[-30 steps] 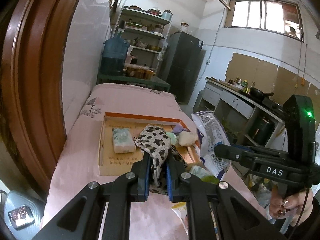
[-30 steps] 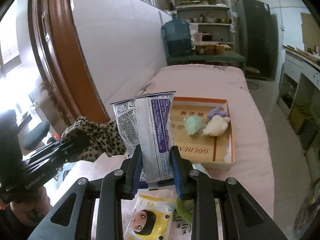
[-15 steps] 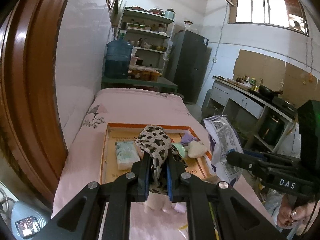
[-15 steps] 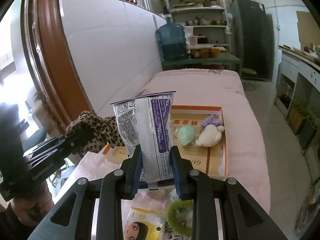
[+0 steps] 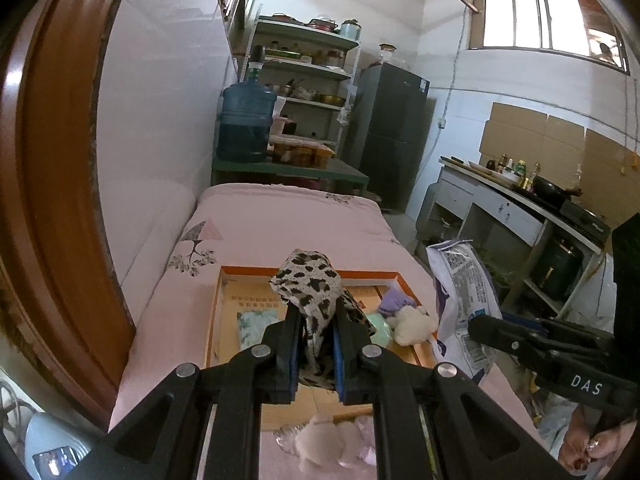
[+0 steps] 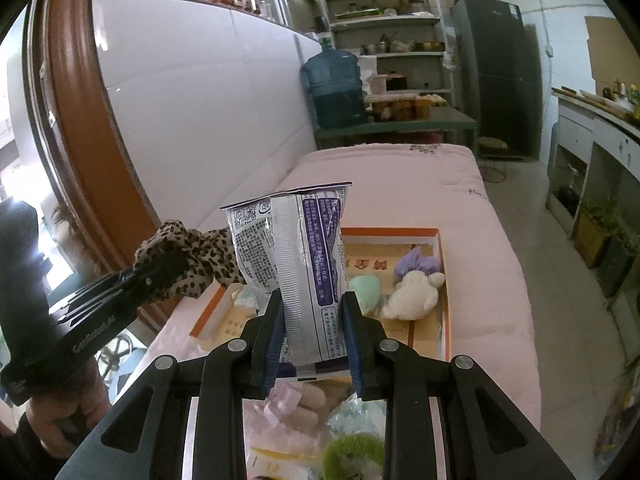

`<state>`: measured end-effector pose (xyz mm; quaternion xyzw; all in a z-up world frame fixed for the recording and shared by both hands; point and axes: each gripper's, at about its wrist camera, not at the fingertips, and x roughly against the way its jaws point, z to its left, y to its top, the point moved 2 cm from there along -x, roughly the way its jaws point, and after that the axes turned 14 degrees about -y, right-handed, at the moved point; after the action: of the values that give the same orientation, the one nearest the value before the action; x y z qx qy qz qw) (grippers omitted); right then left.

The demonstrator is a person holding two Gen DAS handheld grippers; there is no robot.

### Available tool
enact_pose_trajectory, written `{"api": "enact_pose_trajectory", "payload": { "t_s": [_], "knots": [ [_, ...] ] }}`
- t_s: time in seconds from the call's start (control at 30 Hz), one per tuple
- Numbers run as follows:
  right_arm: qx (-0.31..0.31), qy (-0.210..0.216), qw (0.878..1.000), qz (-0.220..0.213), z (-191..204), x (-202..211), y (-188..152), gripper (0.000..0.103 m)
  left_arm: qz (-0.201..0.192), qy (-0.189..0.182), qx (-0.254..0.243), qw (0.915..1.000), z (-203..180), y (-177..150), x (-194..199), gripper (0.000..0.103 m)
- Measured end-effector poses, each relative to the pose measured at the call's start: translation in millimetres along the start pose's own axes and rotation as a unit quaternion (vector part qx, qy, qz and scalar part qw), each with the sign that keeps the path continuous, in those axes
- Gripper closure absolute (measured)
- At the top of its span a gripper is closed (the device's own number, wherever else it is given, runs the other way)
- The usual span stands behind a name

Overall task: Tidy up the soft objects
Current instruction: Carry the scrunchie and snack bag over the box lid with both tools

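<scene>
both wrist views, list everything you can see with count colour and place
leopard-print cloth: 1, tan and black, in left gripper
foil packet: 1, silver and purple, in right gripper
box tray: 1, orange-rimmed, on pink bed
plush toys: 3, white, purple, mint, in tray
tissue pack: 1, pale green, in tray
water jug: 1, blue, past the bed
fridge: 1, dark, by shelves
left gripper: 1, black, shut
right gripper: 1, black, shut

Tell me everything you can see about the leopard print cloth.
The leopard-print fabric cloth is soft, thin and crumpled, cream with dark brown spots. It is pinched between the blue pads of the left tongs, bunched above them and drooping below. It hangs in the air over the orange-rimmed cardboard tray on the pink bed, touching only the tongs.
</scene>
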<state>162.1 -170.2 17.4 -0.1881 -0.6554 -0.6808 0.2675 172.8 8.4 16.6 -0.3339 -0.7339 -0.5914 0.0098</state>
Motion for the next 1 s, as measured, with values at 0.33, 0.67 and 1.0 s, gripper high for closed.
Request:
{"api": "enact_pose_trajectory", "payload": {
  "t_s": [0.33,0.67,1.0],
  "knots": [
    [0.003,-0.004,1.0,0.006,-1.4,-22.7,11.3,0.074,0.004,0.009,0.002,0.9999,11.1,9.2,-21.0,0.09],
    [0.012,-0.016,1.0,0.012,-1.4,-42.6,24.6,0.074,0.009,0.018,0.016,0.9997,35.3,22.2,-37.0,0.09],
    [0.026,-0.021,0.999,0.028,4.0,-72.7,33.8,0.074,0.019,0.017,0.034,0.9991,55.9,29.3,-59.0,0.09]
  ]
}}
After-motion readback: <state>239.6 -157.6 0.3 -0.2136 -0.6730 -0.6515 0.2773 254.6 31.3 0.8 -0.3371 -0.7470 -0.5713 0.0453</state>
